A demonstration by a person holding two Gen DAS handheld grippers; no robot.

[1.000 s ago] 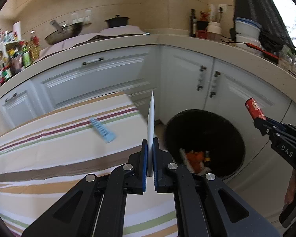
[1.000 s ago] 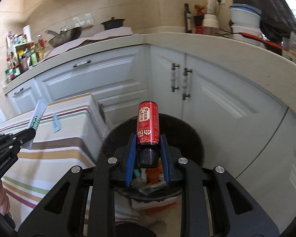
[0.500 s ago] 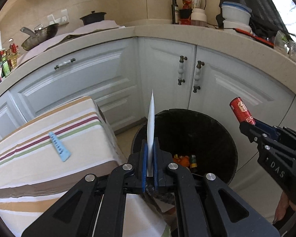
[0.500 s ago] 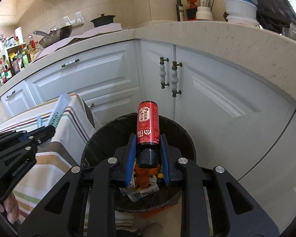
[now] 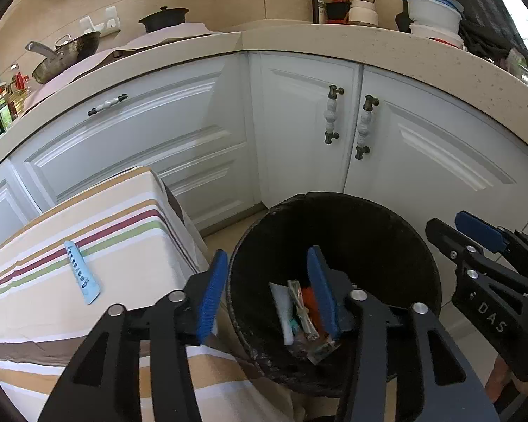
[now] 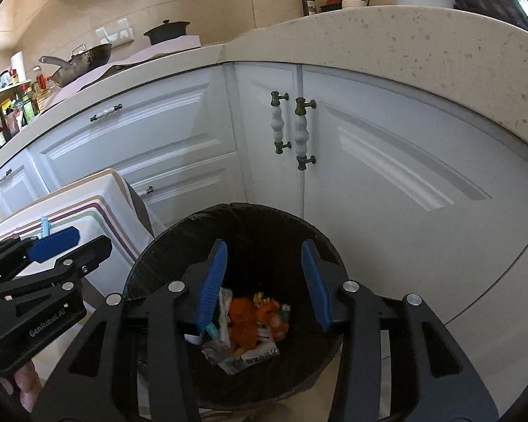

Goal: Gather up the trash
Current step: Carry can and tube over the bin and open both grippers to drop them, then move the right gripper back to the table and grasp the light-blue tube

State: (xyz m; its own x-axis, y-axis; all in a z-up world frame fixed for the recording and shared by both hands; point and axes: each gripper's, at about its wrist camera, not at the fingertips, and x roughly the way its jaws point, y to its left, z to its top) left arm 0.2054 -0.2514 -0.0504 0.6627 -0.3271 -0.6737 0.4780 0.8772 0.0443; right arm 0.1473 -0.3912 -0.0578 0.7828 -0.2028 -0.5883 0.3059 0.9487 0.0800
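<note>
A black bin [image 5: 352, 225] with a black liner stands on the floor before the white corner cabinets; it also shows in the right wrist view [image 6: 264, 221]. Wrappers and orange scraps [image 6: 246, 323] lie at its bottom, and show in the left wrist view [image 5: 299, 313]. My left gripper [image 5: 267, 292] is open and empty over the bin's left rim. My right gripper [image 6: 264, 281] is open and empty above the bin. A light blue flat packet [image 5: 82, 274] lies on the striped tablecloth [image 5: 35, 316] to the left.
The striped table's corner [image 6: 116, 190] sits close to the bin's left side. White cabinet doors with handles [image 5: 348, 123] stand behind the bin. The counter [image 5: 369, 38] above carries pots, bottles and bowls.
Both grippers opened over the bin. The white packet left the left gripper and the red bottle left the right gripper. Both grippers moved closer above the bin.
</note>
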